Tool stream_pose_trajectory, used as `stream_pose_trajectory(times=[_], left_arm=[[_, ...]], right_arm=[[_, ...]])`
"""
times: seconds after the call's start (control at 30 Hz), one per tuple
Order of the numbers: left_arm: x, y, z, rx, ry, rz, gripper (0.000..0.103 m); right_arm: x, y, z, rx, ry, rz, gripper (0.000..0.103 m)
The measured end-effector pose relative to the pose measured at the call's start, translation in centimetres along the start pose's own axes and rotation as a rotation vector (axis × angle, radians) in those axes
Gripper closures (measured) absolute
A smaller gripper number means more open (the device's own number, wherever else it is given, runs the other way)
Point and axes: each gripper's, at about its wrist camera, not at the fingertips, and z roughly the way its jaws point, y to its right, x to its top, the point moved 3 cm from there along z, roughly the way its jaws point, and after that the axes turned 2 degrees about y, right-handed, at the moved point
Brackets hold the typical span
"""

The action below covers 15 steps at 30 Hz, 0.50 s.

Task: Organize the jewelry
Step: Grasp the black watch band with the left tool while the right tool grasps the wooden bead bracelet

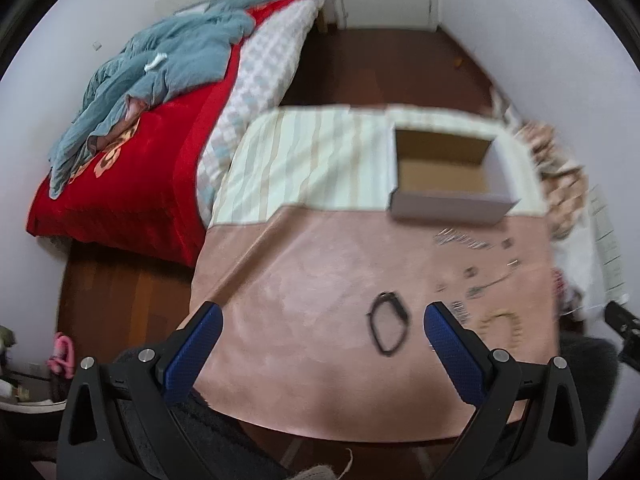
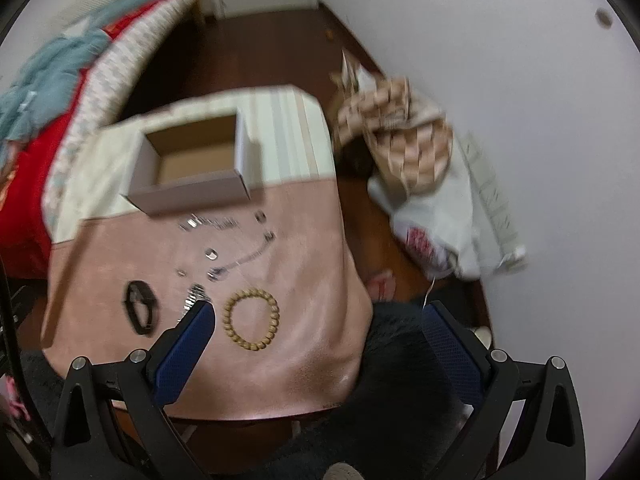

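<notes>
An open white cardboard box [image 1: 448, 204] [image 2: 192, 196] stands empty at the far side of a small table with a pink cover [image 1: 304, 288] [image 2: 304, 248]. In front of it lie jewelry pieces: a black band [image 1: 387, 327] [image 2: 139, 307], a wooden bead bracelet [image 1: 502, 326] [image 2: 251, 319], a silver chain [image 1: 462, 239] [image 2: 208, 222] and several small silver pieces [image 2: 212, 255]. My left gripper [image 1: 322, 316] is open and empty above the table, the black band between its fingers. My right gripper [image 2: 318, 314] is open and empty above the table's front right corner.
A bed with a red blanket [image 1: 132, 184] and blue clothes [image 1: 168, 60] lies left. Patterned bags and white plastic bags [image 2: 424, 184] sit on the wooden floor right of the table, by the white wall. A striped cloth [image 1: 304, 156] covers the table's far part.
</notes>
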Motion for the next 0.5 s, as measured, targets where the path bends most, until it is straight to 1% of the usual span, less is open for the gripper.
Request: stream_pose_trajectory(times=[0.07,0.1,0.2,0.27,0.33,0.4,0.5], left_arm=[[-0.4,0.1,2.3,0.009,-0.039,0.005,0.0],[-0.8,0.1,3.8,0.019,-0.073,0.006,0.0],[-1.9,0.4,7.4,0.015,-0.151,0.005,0.0],[-2.6,0.7,9.6,0.001,-0.197,0.005,0.001],[-3.3,0.9,10.9,-0.011,-0.233,-0.005,0.001],[-3.8,1.1,12.4,-0.051,-0.272,-0.029,0.001],[-4.1,1.5,14.1,-0.085,-0.295,-0.047,0.003]], right_arm=[[-0.3,-0.3,3.2,-0.011,-0.043,0.008,0.0],[-0.6,-0.6,4.8,-0.014,-0.066,0.006,0.002],[-1.4,-1.2,8.8,-0.016,-0.124,0.007,0.008],[-2.1,-1.6,11.0,-0.014,-0.165,0.008,0.013],[-2.7,-1.8,12.3,-0.019,-0.184,0.01,0.014],[-3.1,-2.1,13.1,-0.015,-0.199,0.008,0.015],[-3.6,-2.6,14.0,-0.017,-0.21,0.003,0.018]])
